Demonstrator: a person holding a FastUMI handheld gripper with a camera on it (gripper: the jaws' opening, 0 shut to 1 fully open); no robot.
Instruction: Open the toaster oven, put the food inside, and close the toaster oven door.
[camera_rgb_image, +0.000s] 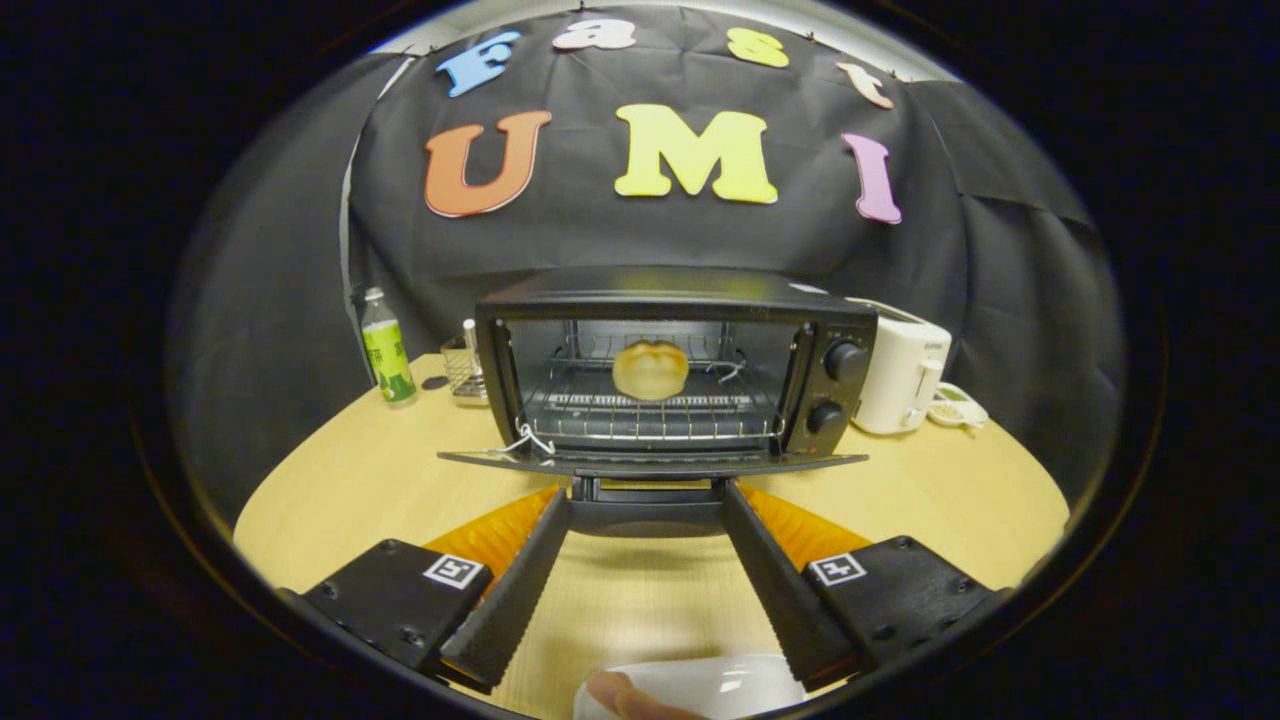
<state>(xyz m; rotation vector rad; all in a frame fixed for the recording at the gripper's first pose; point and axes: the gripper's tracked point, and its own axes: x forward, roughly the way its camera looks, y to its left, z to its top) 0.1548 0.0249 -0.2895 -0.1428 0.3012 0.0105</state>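
Desk first: pale wood, round-edged, and it carries everything we log here. Toaster oven stands at its middle, straight ahead of us, black, with two round knobs stacked on its right-hand panel. Its door hangs fully down, lying flat toward us, so the chamber is open. We see a wire rack inside, and the food, a small round bun, pale brown, sits on that rack toward the back, near the middle of the chamber.

Right of the oven, just beside it, we note a white appliance with a lever on its front; a small white item lies on the desk at its far side, too small for us to tell what it is. Left of the oven stands a green-labelled bottle, upright, and between bottle and oven a small wire basket.

Our gripper holds its fingers spread wide, gripping nothing. Their tips reach the near edge of the lowered door, one on each side of the door handle; we cannot tell whether they touch it. Below the fingers, closest to us, a white dish rim and a fingertip of a person show.
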